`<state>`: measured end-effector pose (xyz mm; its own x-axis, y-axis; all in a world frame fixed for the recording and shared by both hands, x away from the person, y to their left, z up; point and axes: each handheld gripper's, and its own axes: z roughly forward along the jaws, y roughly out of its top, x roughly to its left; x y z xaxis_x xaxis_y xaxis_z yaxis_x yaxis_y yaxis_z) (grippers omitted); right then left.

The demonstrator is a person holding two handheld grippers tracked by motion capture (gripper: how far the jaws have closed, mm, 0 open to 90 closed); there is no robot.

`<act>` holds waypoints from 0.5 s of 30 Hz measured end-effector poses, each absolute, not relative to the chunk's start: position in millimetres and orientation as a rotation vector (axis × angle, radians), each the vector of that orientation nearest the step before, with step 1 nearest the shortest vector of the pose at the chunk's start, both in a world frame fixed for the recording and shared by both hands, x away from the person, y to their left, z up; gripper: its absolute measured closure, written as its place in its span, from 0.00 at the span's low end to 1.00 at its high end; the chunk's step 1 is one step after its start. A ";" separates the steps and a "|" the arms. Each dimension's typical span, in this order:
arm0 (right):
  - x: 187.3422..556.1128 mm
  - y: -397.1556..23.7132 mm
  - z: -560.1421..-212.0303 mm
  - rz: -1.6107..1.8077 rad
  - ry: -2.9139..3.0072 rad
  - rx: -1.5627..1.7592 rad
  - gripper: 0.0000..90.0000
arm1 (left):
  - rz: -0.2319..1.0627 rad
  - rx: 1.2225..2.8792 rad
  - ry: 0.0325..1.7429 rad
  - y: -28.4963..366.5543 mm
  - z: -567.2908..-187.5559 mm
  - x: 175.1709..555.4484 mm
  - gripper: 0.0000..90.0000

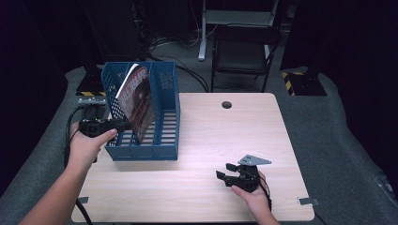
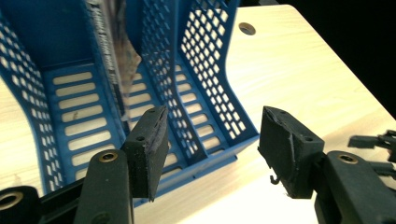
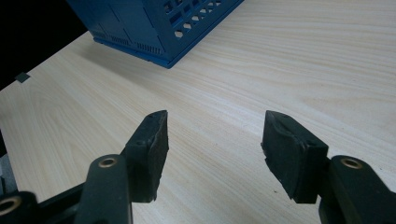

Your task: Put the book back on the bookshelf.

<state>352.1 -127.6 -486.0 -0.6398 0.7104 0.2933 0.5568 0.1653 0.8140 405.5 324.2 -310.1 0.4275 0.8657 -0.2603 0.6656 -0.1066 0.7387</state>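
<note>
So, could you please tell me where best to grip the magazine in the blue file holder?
Grip the magazine by its upper edge, coming from above; it leans tilted in the blue file holder, whose walls cover its lower part.

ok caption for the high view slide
Left gripper beside magazine leaning in blue file rack; right gripper open over table.
</note>
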 end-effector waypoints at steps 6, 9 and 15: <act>352.2 -126.9 -485.8 1.475 2.271 1.245 0.45 | 0.280 1.871 1.265 312.2 -312.0 396.9 0.47; 351.9 -126.3 -485.9 1.473 2.272 1.256 0.45 | 0.267 1.893 1.245 306.8 -313.7 394.0 0.47; 352.7 -126.7 -485.9 1.474 2.271 1.252 0.45 | 0.238 1.921 1.215 290.8 -325.7 389.7 0.47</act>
<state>352.7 -126.7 -485.9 -0.6376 0.7129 0.2919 0.5568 0.1646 0.8142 389.7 290.8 -325.7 0.5139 0.8185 -0.2568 0.6612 -0.1873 0.7265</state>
